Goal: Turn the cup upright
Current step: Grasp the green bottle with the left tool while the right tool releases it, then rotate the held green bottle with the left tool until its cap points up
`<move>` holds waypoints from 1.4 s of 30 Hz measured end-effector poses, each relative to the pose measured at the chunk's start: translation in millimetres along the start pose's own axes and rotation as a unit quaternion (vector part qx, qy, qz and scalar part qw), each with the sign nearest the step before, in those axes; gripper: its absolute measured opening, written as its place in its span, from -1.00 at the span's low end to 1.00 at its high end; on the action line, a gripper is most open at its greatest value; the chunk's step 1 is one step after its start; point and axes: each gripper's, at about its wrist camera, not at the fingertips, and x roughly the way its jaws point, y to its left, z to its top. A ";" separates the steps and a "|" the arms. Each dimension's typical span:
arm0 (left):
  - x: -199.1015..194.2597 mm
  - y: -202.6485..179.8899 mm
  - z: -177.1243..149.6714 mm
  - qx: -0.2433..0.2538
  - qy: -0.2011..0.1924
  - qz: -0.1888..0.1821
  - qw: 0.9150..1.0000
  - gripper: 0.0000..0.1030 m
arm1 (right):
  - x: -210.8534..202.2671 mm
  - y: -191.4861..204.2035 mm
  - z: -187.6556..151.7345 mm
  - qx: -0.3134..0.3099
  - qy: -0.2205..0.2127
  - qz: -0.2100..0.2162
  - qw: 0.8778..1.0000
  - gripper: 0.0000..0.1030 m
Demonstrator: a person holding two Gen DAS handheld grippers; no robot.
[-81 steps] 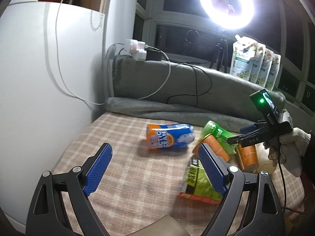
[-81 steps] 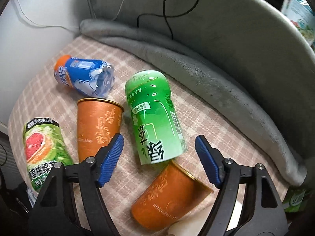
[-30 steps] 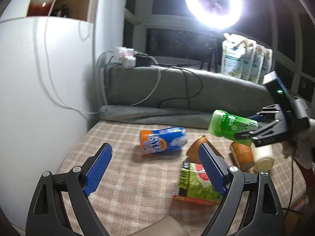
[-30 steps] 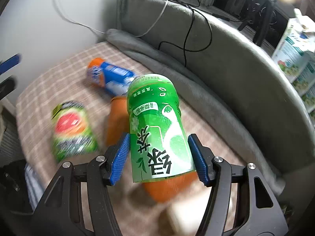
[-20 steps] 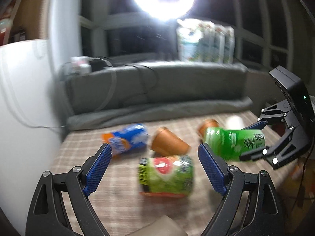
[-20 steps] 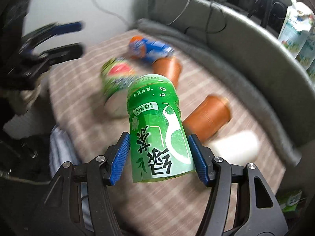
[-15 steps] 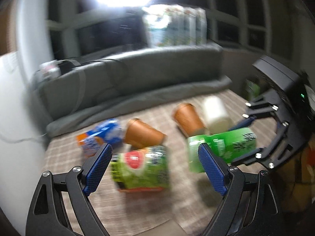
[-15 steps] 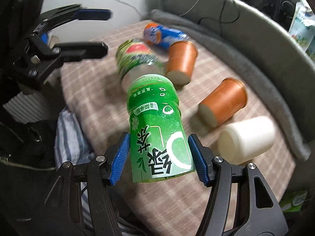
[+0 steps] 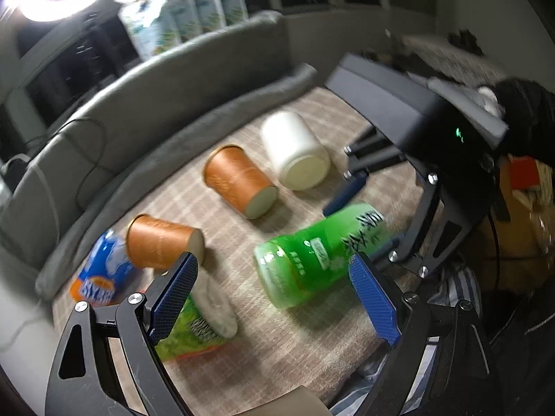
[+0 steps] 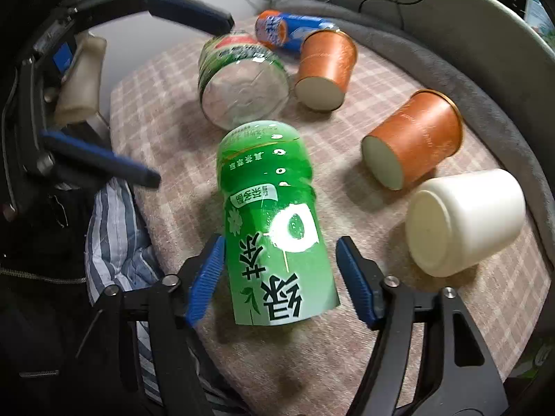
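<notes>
A green cup with white Chinese lettering [image 10: 274, 228] lies on its side on the checked cloth, between the blue pads of my right gripper [image 10: 281, 277]. The jaws stand a little wider than the cup, with small gaps on both sides. The same cup [image 9: 319, 253] shows in the left wrist view, in front of the right gripper [image 9: 360, 222]. My left gripper [image 9: 274, 298] is open and empty, hovering above the near edge of the cloth.
Two orange cups [image 10: 416, 138] [image 10: 326, 69], a white cup [image 10: 464, 222], a green grapefruit-label cup [image 10: 242, 79] and a blue-orange one [image 10: 291, 31] lie on their sides. A grey cushion [image 10: 451, 45] rims the far side. Striped fabric [image 10: 111, 239] hangs at the near edge.
My right gripper carried the green cup toward the near edge, set it down on its side and opened slightly. My left gripper swung right and tilted down over the cloth.
</notes>
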 end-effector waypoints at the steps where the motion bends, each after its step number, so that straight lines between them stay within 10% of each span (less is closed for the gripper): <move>1: 2.4 -0.9 2.6 0.008 0.006 -0.003 1.000 0.73 | -5.8 -2.6 -2.1 0.005 -0.009 -0.002 1.000 0.45; 8: 23.4 -19.1 29.5 0.105 0.054 -0.039 0.992 0.73 | -74.7 -22.1 -54.3 0.118 -0.117 -0.029 0.986 0.58; 24: 86.5 -89.2 24.3 0.315 0.178 -0.061 0.930 0.73 | -112.6 -37.8 -146.3 0.289 -0.174 -0.063 0.939 0.58; 31: 96.4 -80.1 19.4 0.304 0.186 -0.051 0.933 0.40 | -108.3 -41.2 -140.8 0.294 -0.179 -0.062 0.937 0.57; 42: 88.8 -35.5 42.9 0.147 0.144 -0.068 0.976 0.27 | -102.6 -37.3 -132.4 0.296 -0.181 -0.066 0.935 0.58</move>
